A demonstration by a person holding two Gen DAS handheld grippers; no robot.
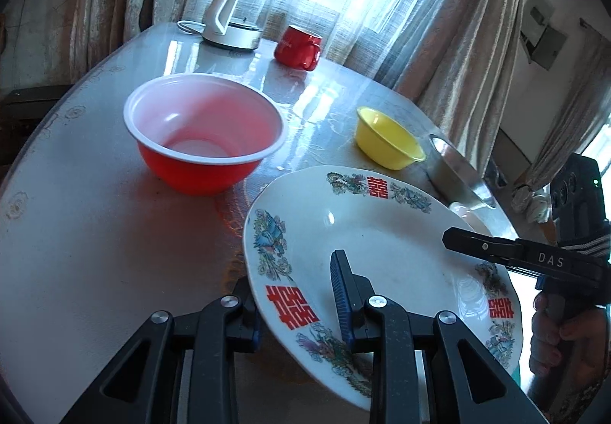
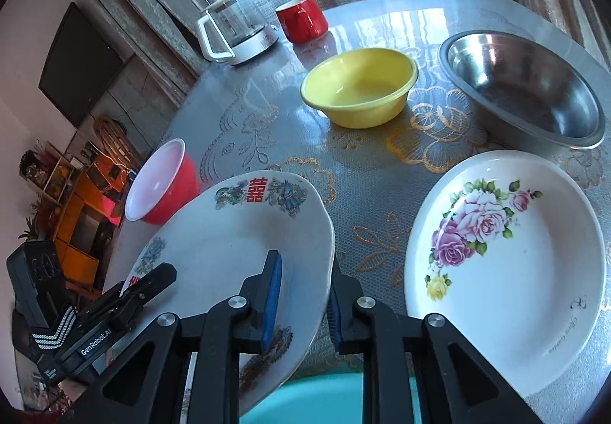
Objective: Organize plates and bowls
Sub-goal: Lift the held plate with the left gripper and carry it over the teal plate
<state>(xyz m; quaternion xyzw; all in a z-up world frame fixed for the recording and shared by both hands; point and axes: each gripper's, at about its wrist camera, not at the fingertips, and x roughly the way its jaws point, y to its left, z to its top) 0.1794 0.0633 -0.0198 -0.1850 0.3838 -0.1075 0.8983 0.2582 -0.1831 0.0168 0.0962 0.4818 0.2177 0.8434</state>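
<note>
The dragon plate (image 1: 366,233) is hanging tilted over the near edge of the tabletop (image 1: 95,233), with both grippers sharing it. The left gripper (image 1: 301,294) is clamping the plate's near rim, one finger under it and the other pressing on its face. The right gripper (image 2: 301,294) is straddling the opposite rim; its fingers (image 2: 272,294) are sitting narrow on either side of the rim, and they seem to be pressing on it, though the far pad is mostly hidden behind the plate.

Just to the right, the rose plate (image 2: 508,271) is lying flat. Behind it the steel bowl (image 2: 523,88) is standing near the tabletop's right edge, with the yellow bowl (image 2: 359,88) beside it. The red bowl (image 1: 204,134) is sitting to the left of the dragon plate, close to its far rim. Farther back, by the curtained window, a red mug (image 1: 299,46) and a glass kettle (image 1: 240,12) are standing side by side.
</note>
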